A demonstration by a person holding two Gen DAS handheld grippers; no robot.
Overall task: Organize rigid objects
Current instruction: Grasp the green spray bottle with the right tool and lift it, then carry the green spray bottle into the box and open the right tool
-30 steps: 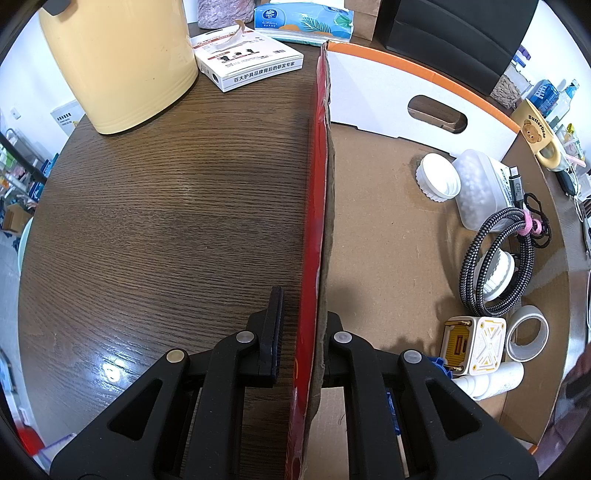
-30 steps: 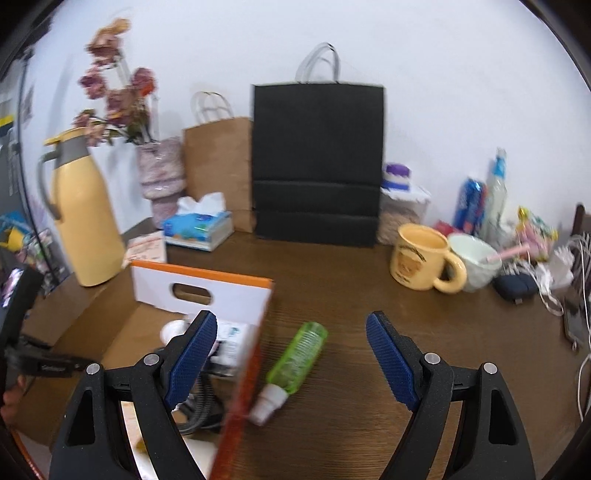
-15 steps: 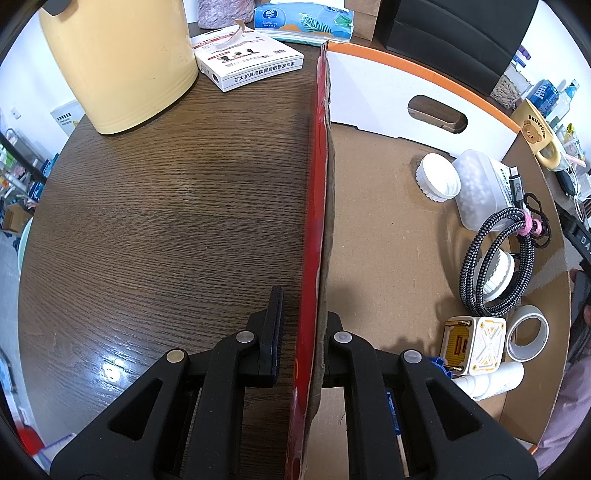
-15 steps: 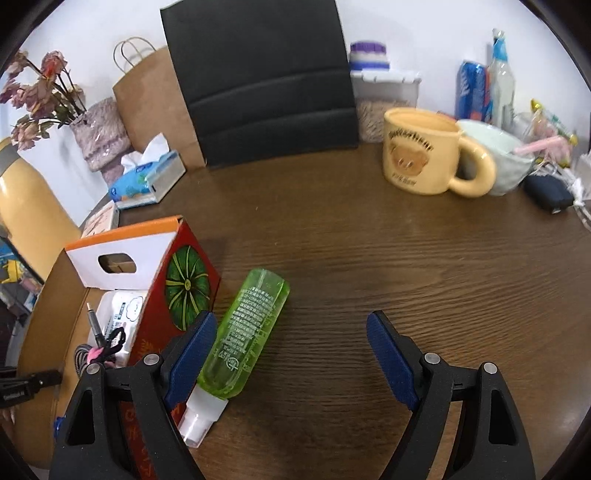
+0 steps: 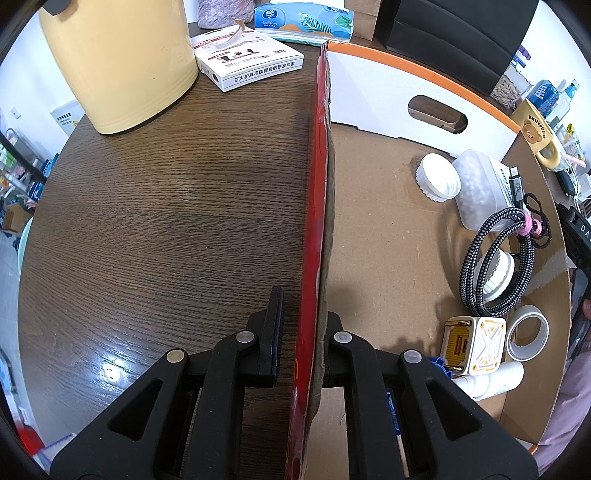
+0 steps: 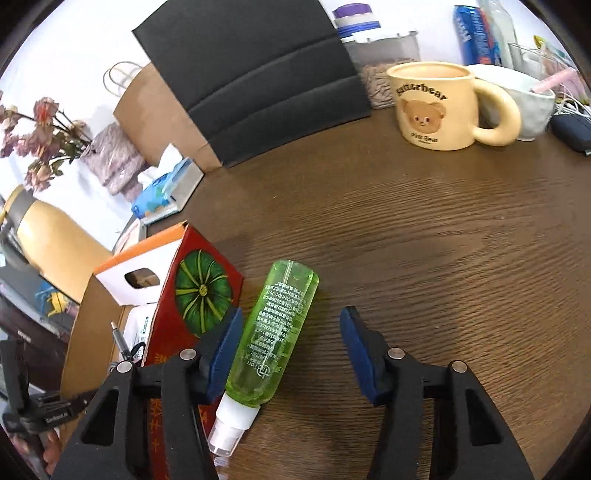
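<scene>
The right gripper (image 6: 290,345) hangs released over the table (image 6: 424,258), its blue pads (image 6: 356,347) wide apart, with the green bottle (image 6: 275,332) lying between them, hard by the left pad and well clear of the right one. The bottle lies flat on the wood just beside the box (image 6: 177,332); its long axis runs near to far, tilted a little rightward, white cap (image 6: 231,424) toward the camera and rounded base toward the mug (image 6: 437,105). The left gripper (image 5: 301,332) is clenched on the box wall (image 5: 317,221), one finger outside on the red face, the other inside against bare cardboard. Inside the box lie a white jar (image 5: 476,188), a coiled cable (image 5: 496,262), a charger (image 5: 474,345), a tape roll (image 5: 526,338) and a small white bottle (image 5: 491,380). Beyond the wall stand a yellow jug (image 5: 122,59), a white carton (image 5: 251,64) and a tissue pack (image 5: 303,18)
</scene>
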